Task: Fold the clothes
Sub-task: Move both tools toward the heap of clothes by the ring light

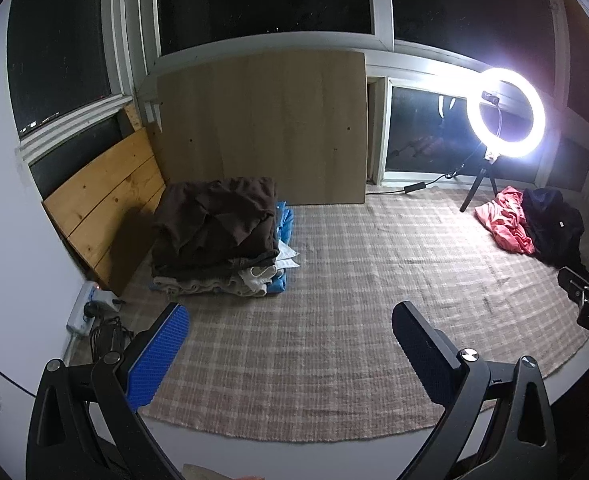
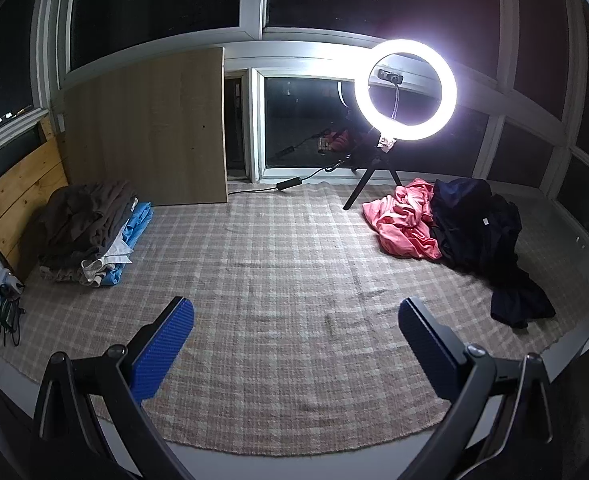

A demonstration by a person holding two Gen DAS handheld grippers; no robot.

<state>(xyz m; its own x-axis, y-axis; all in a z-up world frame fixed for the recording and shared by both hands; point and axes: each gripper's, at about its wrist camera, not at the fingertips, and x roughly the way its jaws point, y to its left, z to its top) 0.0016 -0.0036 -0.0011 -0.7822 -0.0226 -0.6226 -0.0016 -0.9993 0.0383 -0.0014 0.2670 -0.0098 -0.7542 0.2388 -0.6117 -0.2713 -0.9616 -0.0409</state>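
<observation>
A stack of folded clothes (image 1: 218,236) with a brown garment on top sits at the far left of the checked rug (image 1: 334,320); it also shows in the right wrist view (image 2: 90,228). A crumpled pink garment (image 2: 406,220) and a dark navy garment (image 2: 482,232) lie unfolded at the far right, also in the left wrist view as the pink garment (image 1: 506,220) and the dark one (image 1: 554,228). My left gripper (image 1: 290,320) is open and empty above the rug. My right gripper (image 2: 296,316) is open and empty above the rug; part of it shows in the left wrist view (image 1: 586,296).
A lit ring light on a small tripod (image 2: 404,88) stands at the back right, its cable (image 2: 290,182) running along the window. Wooden boards (image 1: 262,128) lean on the back wall. A power strip with cables (image 1: 90,312) lies left of the rug.
</observation>
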